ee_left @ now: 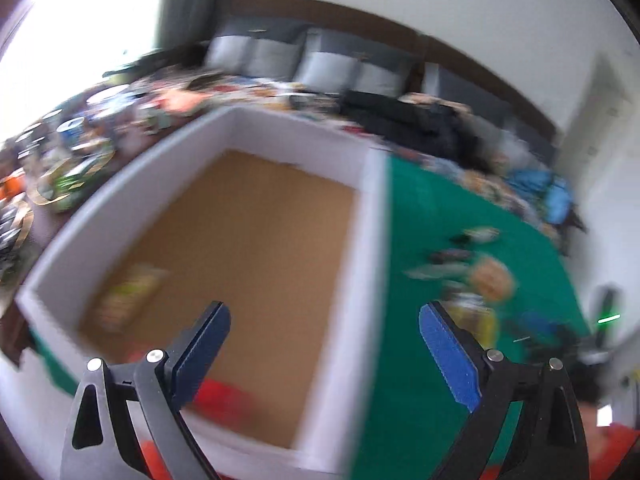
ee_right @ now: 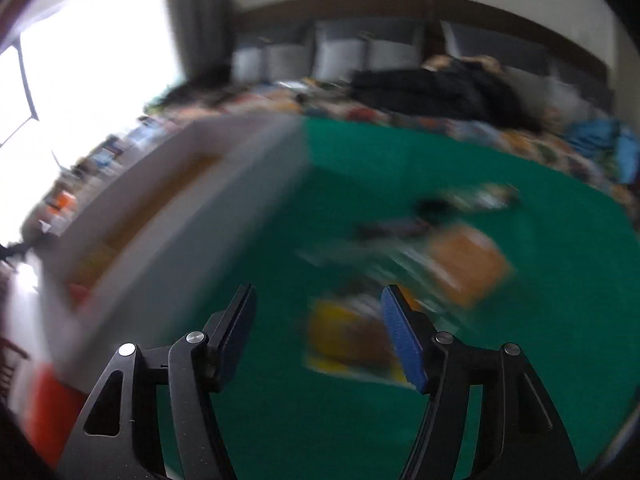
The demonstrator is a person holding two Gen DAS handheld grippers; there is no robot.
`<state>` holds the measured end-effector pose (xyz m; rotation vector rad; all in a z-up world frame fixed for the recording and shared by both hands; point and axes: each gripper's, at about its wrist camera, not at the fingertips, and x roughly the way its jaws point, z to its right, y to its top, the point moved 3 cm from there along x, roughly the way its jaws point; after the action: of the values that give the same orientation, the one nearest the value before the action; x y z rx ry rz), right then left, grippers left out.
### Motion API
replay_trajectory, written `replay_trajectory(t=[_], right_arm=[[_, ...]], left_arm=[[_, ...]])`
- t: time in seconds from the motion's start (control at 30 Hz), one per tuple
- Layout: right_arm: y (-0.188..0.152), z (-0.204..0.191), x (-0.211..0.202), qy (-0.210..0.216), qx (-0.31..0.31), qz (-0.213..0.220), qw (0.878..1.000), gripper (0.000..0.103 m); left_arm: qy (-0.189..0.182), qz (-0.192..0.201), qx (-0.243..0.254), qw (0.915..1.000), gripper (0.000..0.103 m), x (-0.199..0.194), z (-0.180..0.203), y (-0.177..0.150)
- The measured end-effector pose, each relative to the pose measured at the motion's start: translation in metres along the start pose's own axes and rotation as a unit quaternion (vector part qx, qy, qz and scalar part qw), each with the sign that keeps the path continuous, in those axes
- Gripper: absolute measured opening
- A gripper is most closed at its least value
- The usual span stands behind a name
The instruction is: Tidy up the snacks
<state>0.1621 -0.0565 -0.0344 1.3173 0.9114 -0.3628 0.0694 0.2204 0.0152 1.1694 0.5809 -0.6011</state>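
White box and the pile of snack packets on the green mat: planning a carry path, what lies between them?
Only bare green mat separates the white box from the snack packets, clearest in the right wrist view.

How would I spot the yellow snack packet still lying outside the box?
Find the green mat, with the white-walled box at its left. A blurred heap of snack packets lies right of the box. The yellow packet is nearest the camera, by the right gripper; its neighbour is orange.
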Motion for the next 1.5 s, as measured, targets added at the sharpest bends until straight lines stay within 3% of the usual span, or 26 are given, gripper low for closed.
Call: replay_trajectory(t=[0.17,0.3,0.47,0.67,0.8,0.93,1.5], right_arm=[[-0.089,0.107,0.010,-0.097,0.050,-0.039,0.993,0.068],[-0.120,0.168,-0.004,-0.144,0.084,-0.040,0.985,0.068],[-0.117,0.204,-0.003,-0.156,0.127,-0.040,0.979,0.068],[-0.112,0.212,0.000,-0.163,0.145,-0.048,0.975,0.068],[-0.118,0.217,-0.005,-0.166,0.159,-0.037,0.973,0.080],[-0.117,0.217,-0.004,-0.169,0.159,-0.040,0.972,0.082],[-0.117,0.218,-0.004,-0.171,0.160,-0.041,0.971,0.085]], left_arm=[[-0.064,-0.048,0.065,0.9947,0.101,0.036,0.089,-0.040],[-0.027,-0.113,0.110,0.9872,0.101,0.106,0.120,-0.081],[0.033,-0.124,0.117,0.9849,0.101,0.155,0.113,-0.091],[0.063,-0.128,0.104,0.9844,0.101,0.177,0.097,-0.090],[0.081,-0.113,0.120,0.9830,0.102,0.181,0.096,-0.092],[0.081,-0.093,0.118,0.9853,0.103,0.181,0.091,-0.095],[0.075,-0.085,0.127,0.9855,0.103,0.179,0.088,-0.097]])
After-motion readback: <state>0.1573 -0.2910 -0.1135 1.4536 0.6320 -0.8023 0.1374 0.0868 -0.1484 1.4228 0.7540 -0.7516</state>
